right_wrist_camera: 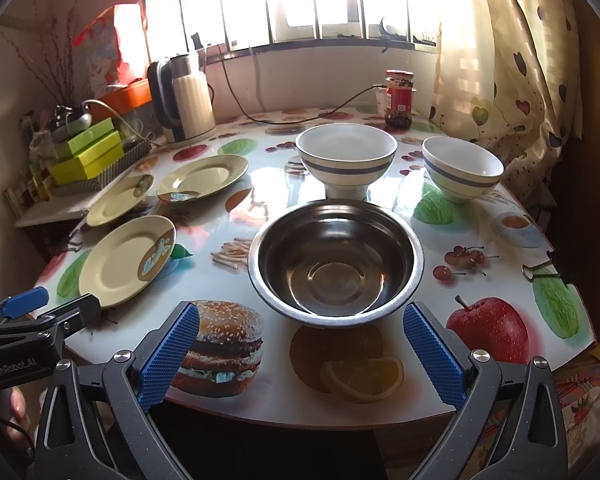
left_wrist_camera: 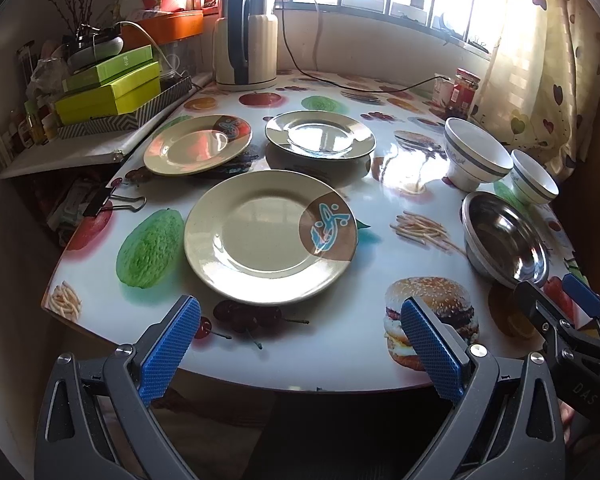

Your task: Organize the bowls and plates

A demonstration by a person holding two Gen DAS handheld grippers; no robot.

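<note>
Left gripper [left_wrist_camera: 300, 344] is held spread and empty at the table's [left_wrist_camera: 340, 364] near edge, before the nearest plate [left_wrist_camera: 270, 236]. Two more plates [left_wrist_camera: 198, 145] [left_wrist_camera: 320, 134] are laid behind it, apart. Right gripper [right_wrist_camera: 300, 352] is likewise spread, empty, before the steel bowl [right_wrist_camera: 336, 258]; two white bowls [right_wrist_camera: 346, 160] [right_wrist_camera: 462, 168] are seen beyond it.

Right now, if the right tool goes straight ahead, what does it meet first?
Most likely the steel bowl, centred just ahead of the open right tool. Depth is unclear, so it might reach the near rim or pass above it.
</note>
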